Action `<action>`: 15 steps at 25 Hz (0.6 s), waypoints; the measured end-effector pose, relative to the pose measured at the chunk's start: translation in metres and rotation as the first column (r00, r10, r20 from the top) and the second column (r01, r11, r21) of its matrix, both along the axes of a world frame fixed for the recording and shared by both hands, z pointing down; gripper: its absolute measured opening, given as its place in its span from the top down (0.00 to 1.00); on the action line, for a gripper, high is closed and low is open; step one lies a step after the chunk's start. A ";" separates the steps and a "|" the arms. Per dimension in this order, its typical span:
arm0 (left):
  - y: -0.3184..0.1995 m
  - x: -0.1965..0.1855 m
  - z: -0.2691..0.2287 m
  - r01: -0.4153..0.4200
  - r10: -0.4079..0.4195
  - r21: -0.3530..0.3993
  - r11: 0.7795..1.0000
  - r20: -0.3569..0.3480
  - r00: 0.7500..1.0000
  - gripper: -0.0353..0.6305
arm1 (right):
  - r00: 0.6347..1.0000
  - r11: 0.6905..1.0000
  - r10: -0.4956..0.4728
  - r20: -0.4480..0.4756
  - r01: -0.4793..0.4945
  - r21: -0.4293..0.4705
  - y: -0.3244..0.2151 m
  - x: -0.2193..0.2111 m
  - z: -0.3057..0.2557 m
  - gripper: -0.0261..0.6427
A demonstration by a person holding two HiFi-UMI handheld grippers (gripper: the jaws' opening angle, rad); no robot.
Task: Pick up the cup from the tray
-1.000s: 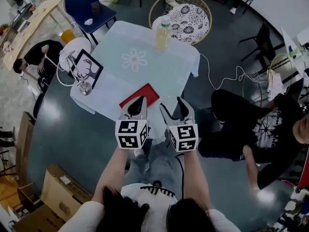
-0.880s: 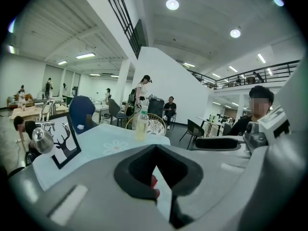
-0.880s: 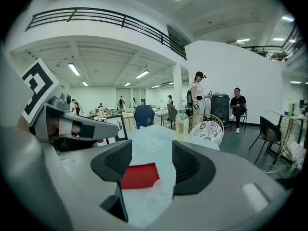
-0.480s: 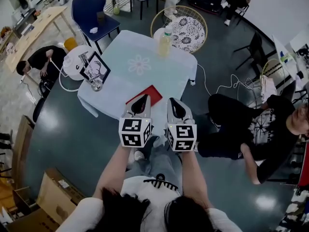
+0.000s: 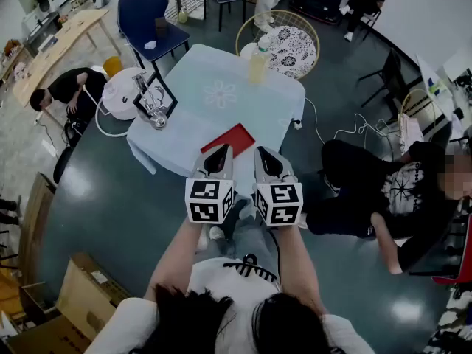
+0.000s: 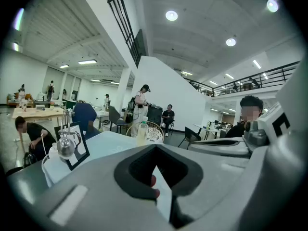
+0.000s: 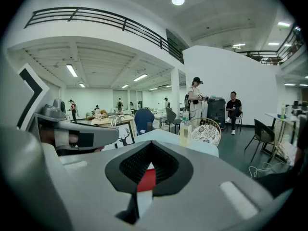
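My two grippers are held side by side above the near edge of a table (image 5: 221, 72) with a pale blue cloth. The left gripper (image 5: 219, 150) is shut and holds nothing. The right gripper (image 5: 264, 153) is shut too, also with nothing in it. Just beyond their tips lies a flat red tray (image 5: 230, 139), with no cup showing on it. At the table's left corner a shiny metal goblet (image 5: 157, 118) stands in front of a framed deer picture (image 5: 155, 93). The left gripper view shows the goblet (image 6: 65, 146) far to the left.
A plastic bottle (image 5: 258, 56) stands at the table's far edge, in front of a wicker chair (image 5: 291, 32). One person in black sits on the floor at the right (image 5: 383, 190), another crouches at the left (image 5: 66, 91). Cardboard boxes (image 5: 88, 293) stand at the lower left.
The right gripper's jaws were spread a second ago and have shut on nothing. Both grippers have risen a little and stay close together by the table's near edge.
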State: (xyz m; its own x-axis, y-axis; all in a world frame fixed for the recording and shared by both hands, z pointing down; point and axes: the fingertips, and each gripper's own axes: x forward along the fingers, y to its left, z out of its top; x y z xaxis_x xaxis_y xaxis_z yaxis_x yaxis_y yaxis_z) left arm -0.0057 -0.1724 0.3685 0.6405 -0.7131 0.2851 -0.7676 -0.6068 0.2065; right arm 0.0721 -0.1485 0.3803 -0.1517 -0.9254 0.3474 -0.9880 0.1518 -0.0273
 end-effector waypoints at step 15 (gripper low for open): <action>0.007 -0.010 -0.008 -0.002 0.002 0.021 1.000 -0.006 1.000 0.94 | 1.000 1.000 -0.029 -0.005 0.029 -0.012 0.008 -0.023 -0.008 0.93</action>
State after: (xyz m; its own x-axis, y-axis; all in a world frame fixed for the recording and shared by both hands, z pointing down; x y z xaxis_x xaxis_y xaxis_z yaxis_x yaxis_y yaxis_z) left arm -0.0155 -0.1653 0.3603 0.6434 -0.7176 0.2667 -0.7653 -0.6124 0.1982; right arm 0.0491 -0.1407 0.3719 -0.1765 -0.9163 0.3595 -0.9834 0.1799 -0.0244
